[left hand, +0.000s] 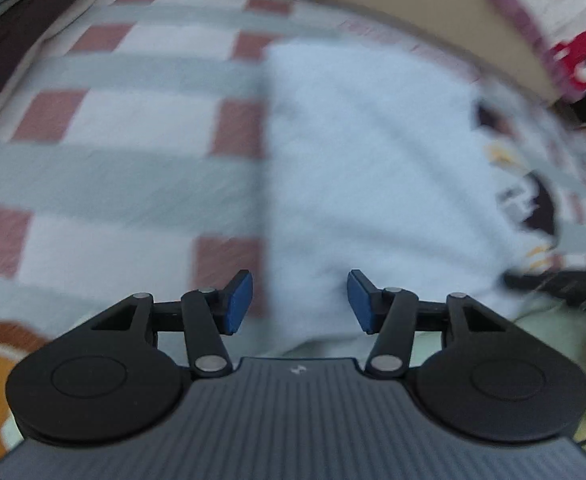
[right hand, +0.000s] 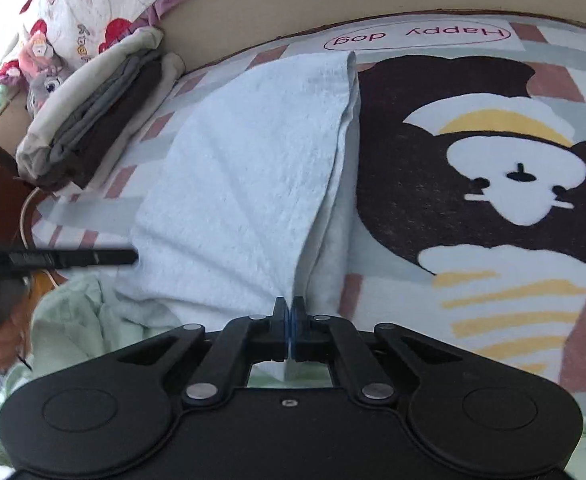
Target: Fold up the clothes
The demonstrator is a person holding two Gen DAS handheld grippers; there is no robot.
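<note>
Your right claw [right hand: 289,320] is pinched onto the near edge of the pale blue towel [right hand: 245,168], folded over on the checked blanket [right hand: 553,80]. Left claw [left hand: 299,300] hangs wide over it.

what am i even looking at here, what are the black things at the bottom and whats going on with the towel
The black shapes are two handheld grasping devices, one in each of a person's hands; no robot arm is involved. Each picture comes from a camera mounted on one device, looking forward along its two blue-padded fingers.

In the left view, which is blurred, the left tool is open and holds nothing, hovering over the pale blue terry towel.

In the right view, the right tool is shut on the near edge of that same towel, which lies folded lengthwise on a checked blanket with a cartoon dog print. A stack of folded grey and brown clothes sits at the left. The black bar there is the other device.
</note>
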